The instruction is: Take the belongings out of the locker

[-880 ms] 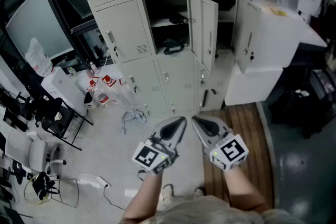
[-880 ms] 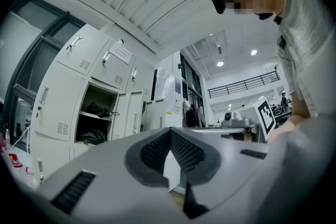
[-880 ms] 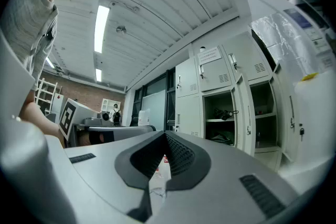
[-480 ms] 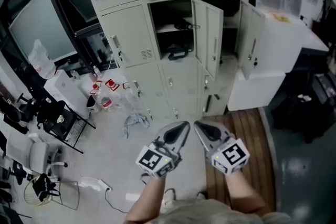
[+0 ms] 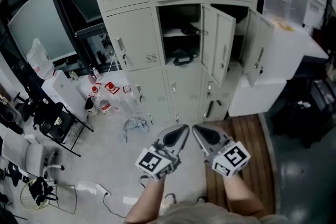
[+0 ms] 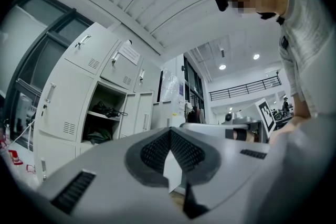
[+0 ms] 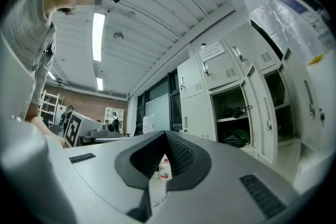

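The grey locker point(image 5: 181, 34) stands open in the bank, its door point(image 5: 219, 44) swung right. A black tangle of straps point(image 5: 190, 30) lies on its shelf and a dark bag point(image 5: 181, 56) sits below. Both show in the left gripper view as straps point(image 6: 107, 110) and bag point(image 6: 97, 135), and in the right gripper view as straps point(image 7: 234, 110) and bag point(image 7: 235, 138). My left gripper point(image 5: 181, 128) and right gripper point(image 5: 196, 129) hang side by side, well short of the locker, both shut and empty.
A second locker door point(image 5: 261, 50) stands open to the right, beside a white cabinet point(image 5: 286, 55). Bottles point(image 5: 102, 94) and clear wrapping point(image 5: 134, 124) litter the floor at left. Black chairs point(image 5: 55, 120) and a cable point(image 5: 89, 186) are farther left. Wooden boards point(image 5: 241, 134) lie underfoot.
The lockers have slid lower and to the right in the head view and look slightly nearer. Both grippers stay shut and keep their places side by side.
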A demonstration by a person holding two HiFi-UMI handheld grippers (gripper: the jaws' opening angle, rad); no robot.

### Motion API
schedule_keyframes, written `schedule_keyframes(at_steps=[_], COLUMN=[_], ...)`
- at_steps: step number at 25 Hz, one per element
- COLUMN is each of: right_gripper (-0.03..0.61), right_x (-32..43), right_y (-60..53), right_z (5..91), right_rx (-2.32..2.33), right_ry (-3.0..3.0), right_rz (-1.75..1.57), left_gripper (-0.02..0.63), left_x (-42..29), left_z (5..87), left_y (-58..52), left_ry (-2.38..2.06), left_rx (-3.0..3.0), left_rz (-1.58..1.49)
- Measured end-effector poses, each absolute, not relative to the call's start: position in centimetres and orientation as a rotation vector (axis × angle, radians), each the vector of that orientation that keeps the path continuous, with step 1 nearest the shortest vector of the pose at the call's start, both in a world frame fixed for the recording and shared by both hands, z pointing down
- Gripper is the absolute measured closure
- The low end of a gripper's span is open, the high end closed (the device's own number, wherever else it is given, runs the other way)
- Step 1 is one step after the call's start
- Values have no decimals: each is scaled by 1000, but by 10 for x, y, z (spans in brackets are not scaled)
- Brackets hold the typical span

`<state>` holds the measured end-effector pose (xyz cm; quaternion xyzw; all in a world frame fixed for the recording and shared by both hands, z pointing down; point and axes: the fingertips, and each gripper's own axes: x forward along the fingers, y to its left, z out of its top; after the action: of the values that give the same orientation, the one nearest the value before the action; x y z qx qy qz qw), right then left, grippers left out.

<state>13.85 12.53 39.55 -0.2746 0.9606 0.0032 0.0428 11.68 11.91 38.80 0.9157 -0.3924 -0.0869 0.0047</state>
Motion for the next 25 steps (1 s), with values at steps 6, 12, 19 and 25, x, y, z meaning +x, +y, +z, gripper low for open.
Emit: schedule_keyframes(at_steps=[6,12,19,25], right_gripper=[577,577,577,577], right_x=[99,64,25,5], right_y=[110,101,95,84], right_z=[398,397,401,396], right_rx=[-901,-989,-1074,-1099], right_ry=[2962,2981,3049,3058], right_rz=[44,107,158,196], left_gripper=[611,611,611,611], left_x=[79,40,-3,-22], left_z=[388,390,390,393], left_y=[106,100,93,79], left_ry=[-1201,-1161,-1166,-1149], left_rx=[2869,2900,2970,2989], left_rz=[-254,-229,-150,-163])
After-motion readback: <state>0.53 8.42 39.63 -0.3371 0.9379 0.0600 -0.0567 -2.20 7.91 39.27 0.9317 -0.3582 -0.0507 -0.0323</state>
